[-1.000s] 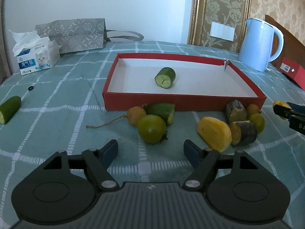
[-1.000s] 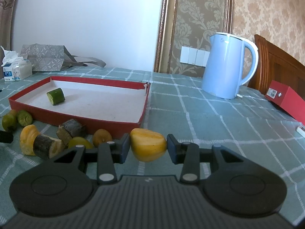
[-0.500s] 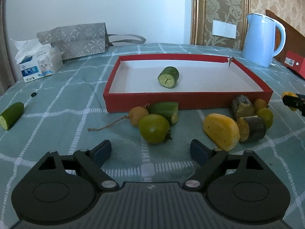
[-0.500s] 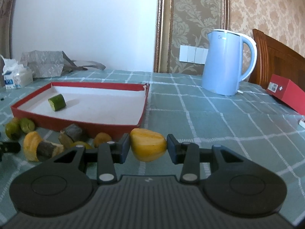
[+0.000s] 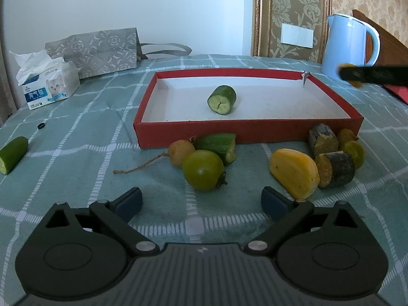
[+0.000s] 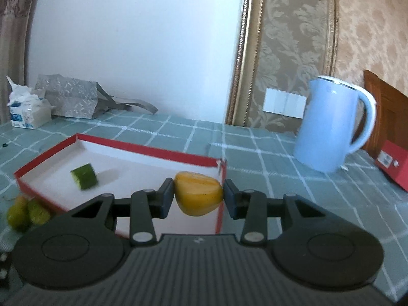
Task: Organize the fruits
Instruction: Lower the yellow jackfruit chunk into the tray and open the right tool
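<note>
My right gripper (image 6: pixel 199 199) is shut on a yellow fruit piece (image 6: pixel 197 193) and holds it in the air above the near right corner of the red tray (image 6: pixel 153 150). It shows blurred in the left wrist view (image 5: pixel 357 75). One cucumber piece (image 5: pixel 222 99) lies in the tray (image 5: pixel 250 130). My left gripper (image 5: pixel 201 202) is open and empty, low over the cloth. In front of it lie a green tomato (image 5: pixel 202 169), a cucumber piece (image 5: pixel 216 146), a small yellow fruit (image 5: pixel 181 153), a yellow fruit piece (image 5: pixel 294 172) and two dark sugarcane chunks (image 5: pixel 334 169).
A blue kettle (image 6: pixel 331 125) stands at the back right beside a red box (image 6: pixel 394 163). A tissue pack (image 5: pixel 48 84) and a grey paper bag (image 5: pixel 94 48) sit at the back left. A cucumber piece (image 5: pixel 12 154) lies at the far left.
My right gripper has lifted the yellow fruit piece and carried it left over the tray's corner. My left gripper has drawn back a little and stayed open.
</note>
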